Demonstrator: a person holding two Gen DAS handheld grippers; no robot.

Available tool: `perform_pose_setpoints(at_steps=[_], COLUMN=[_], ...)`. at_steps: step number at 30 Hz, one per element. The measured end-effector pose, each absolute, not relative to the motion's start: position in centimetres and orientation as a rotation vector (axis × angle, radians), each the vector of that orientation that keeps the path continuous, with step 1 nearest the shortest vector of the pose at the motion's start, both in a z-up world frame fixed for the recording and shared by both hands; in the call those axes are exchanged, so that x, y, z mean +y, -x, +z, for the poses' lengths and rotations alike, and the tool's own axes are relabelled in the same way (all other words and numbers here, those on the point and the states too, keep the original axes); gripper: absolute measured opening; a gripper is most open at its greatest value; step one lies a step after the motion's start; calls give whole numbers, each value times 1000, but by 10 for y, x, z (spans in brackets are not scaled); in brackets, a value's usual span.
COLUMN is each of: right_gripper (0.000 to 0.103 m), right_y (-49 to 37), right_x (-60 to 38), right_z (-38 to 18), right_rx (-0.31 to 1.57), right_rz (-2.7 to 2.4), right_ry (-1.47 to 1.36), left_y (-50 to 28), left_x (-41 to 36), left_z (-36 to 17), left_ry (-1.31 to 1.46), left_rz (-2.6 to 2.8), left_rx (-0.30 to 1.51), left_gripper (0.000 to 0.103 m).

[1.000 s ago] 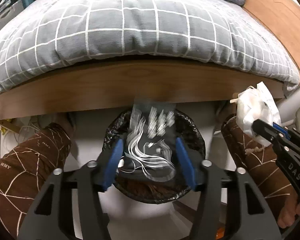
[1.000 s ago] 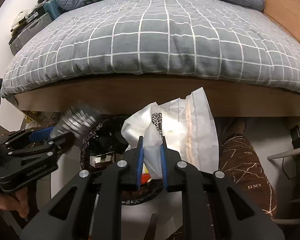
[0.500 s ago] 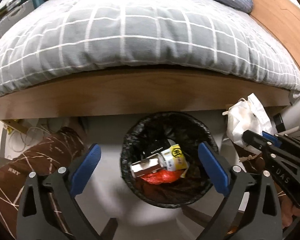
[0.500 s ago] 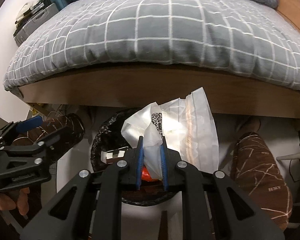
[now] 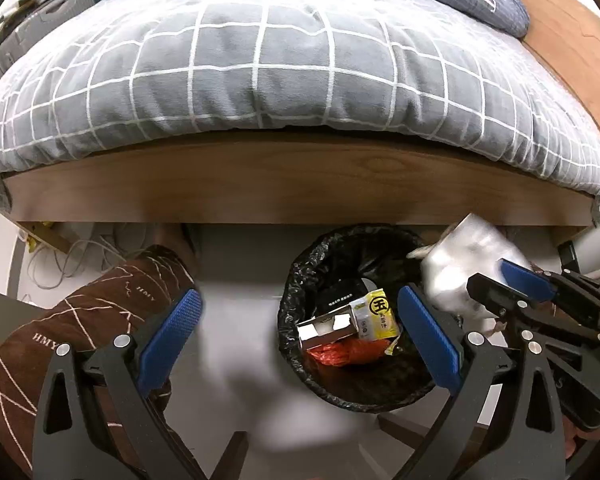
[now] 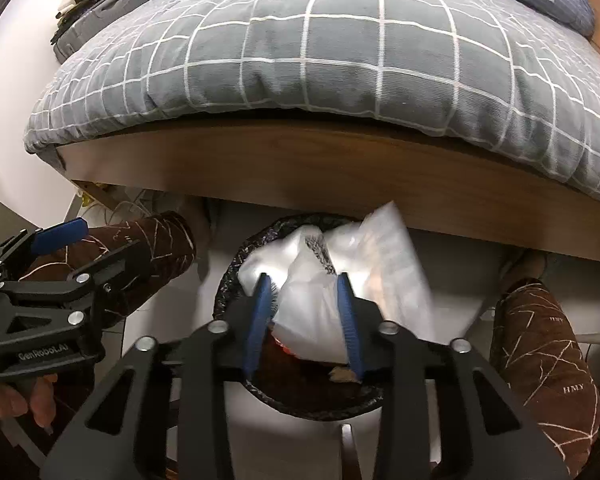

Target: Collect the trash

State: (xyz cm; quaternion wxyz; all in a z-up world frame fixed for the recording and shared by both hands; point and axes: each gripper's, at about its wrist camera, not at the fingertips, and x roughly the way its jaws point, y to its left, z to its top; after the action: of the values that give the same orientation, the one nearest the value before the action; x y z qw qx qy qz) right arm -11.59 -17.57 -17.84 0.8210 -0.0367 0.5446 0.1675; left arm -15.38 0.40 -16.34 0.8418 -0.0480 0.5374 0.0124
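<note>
A round bin with a black liner [image 5: 300, 280] stands on the floor by the bed; it holds a yellow packet [image 5: 374, 314], a small carton [image 5: 328, 328] and red wrapping [image 5: 348, 354]. My left gripper [image 5: 296, 336] is open and empty, left of and above the bin. My right gripper [image 6: 306, 312] hangs over the bin [image 6: 236, 264] with its jaws parted; a crumpled white plastic bag [image 6: 340, 272] sits between its blue pads, blurred. The bag [image 5: 460, 264] and right gripper [image 5: 512, 284] also show at the bin's right rim in the left wrist view.
A bed with a grey checked duvet [image 5: 280, 72] on a wooden frame [image 5: 300, 184] overhangs the floor behind the bin. The person's knees in brown trousers [image 5: 100, 312] [image 6: 540, 340] flank the bin. Cables [image 5: 72, 256] lie under the bed at left.
My left gripper opened, dropped its clear wrapper and moved left of the bin. My right gripper moved over the bin and its jaws have parted around the white bag.
</note>
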Motion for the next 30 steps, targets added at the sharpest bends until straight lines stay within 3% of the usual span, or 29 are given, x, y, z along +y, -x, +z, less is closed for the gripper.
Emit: perform_pose_setpoints(at_steps=[2, 11, 16, 30], right_gripper=[56, 90, 95, 95], right_y=[115, 115, 116, 157], right_x=[-178, -206, -228, -239], right_z=[-177, -163, -131, -19], right_rx=[1156, 1103, 1021, 831], right_rz=[347, 226, 157, 133], right_ry=[70, 55, 42, 75], left_y=[154, 153, 156, 187], left_x=[1, -14, -20, -29], left_z=[-165, -156, -128, -20], left_ry=[97, 72, 83, 65], left_rz=[15, 0, -6, 2], left_rx=[1141, 1135, 1092, 912], left_gripper=[97, 97, 97, 97])
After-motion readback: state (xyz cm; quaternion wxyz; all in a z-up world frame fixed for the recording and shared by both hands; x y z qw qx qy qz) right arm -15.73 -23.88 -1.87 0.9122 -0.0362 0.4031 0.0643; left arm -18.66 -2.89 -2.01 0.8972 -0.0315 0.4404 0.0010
